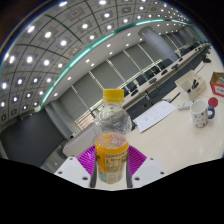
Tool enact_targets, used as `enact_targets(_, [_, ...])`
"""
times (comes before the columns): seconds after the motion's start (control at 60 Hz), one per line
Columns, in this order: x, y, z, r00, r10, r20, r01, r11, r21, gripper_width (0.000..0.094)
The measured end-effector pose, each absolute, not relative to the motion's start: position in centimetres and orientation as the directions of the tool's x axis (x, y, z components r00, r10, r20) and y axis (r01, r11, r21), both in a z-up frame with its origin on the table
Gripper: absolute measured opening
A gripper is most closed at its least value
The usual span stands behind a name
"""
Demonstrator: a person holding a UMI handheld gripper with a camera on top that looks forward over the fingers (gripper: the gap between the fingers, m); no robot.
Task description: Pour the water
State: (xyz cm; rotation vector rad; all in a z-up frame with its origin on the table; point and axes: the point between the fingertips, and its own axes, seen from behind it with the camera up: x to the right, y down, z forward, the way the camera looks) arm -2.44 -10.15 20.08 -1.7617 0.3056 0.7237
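A clear plastic bottle [112,135] with a yellow cap and a yellow label stands upright between my fingers, held tilted with the view and lifted off the table. My gripper [112,165] is shut on the bottle's lower part, the magenta pads [88,158] pressing on both sides of the label. The bottle's base is hidden below the fingers. A white mug [203,113] with a red and blue pattern stands on the white table [170,130] well beyond the fingers, to the right.
A sheet of paper [155,116] lies on the table just behind the bottle. Dark items [193,88] sit farther along the table. Rows of desks and chairs fill the large room beyond, under a ceiling of round lights.
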Motion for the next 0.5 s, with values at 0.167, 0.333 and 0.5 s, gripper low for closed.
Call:
enact_targets(0.167, [3.1,-5.5,24.9,0.373,0.125,-0.920,-0.854,-0.342,-0.392,0.0409])
enact_targets(0.333, [10.5,-1.1,25.0,-0.061,0.061,-0.996,-0.946,-0.323,0.039,0.0408])
enact_targets(0.5, [16.4,2.2,21.6,-0.383,0.001,-0.924,-0.889,-0.273,0.369,0.0407])
